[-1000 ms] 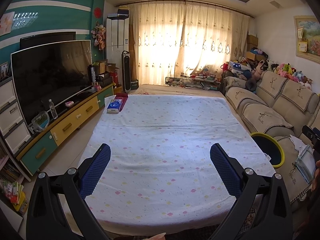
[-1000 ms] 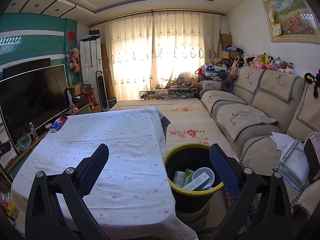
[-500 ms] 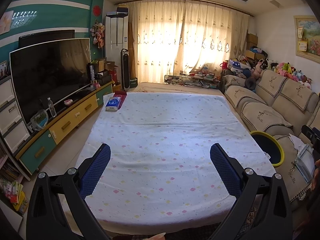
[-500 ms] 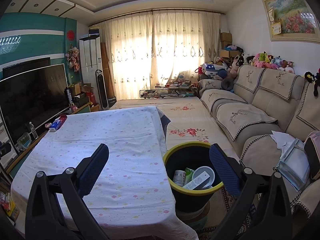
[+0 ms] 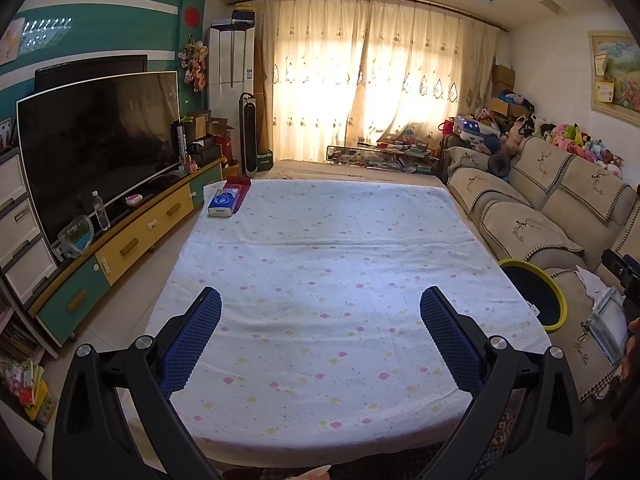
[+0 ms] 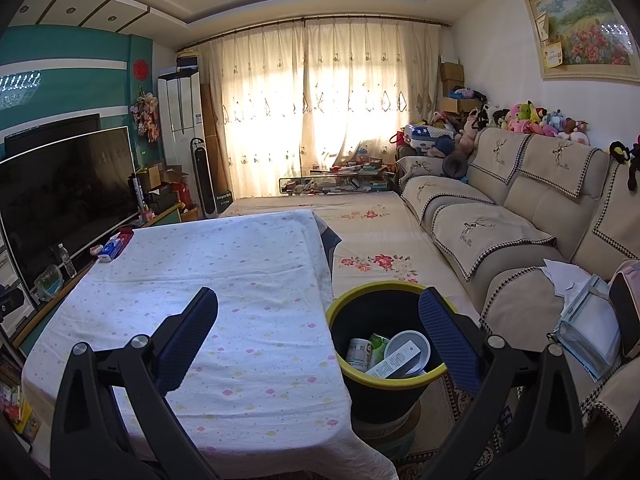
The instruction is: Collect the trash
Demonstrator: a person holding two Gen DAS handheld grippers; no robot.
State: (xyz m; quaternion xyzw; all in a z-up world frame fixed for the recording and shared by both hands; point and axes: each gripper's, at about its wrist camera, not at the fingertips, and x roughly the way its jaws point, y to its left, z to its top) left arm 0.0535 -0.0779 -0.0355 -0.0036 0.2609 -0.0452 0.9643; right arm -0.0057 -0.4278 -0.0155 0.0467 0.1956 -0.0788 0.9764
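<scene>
A dotted white cloth (image 5: pixel 320 280) covers the table, a blue tissue pack (image 5: pixel 223 203) at its far left corner — left, a dark TV (image 5: pixel 96 144) with a water bottle (image 5: pixel 101 211) before it — right, a beige sofa (image 6: pixel 520 216) topped with plush toys (image 6: pixel 536 118).

I read "Vinda" on the blue tissue pack (image 5: pixel 223 204) lying on the tablecloth (image 5: pixel 340 264); other print is too small for me to read.
</scene>
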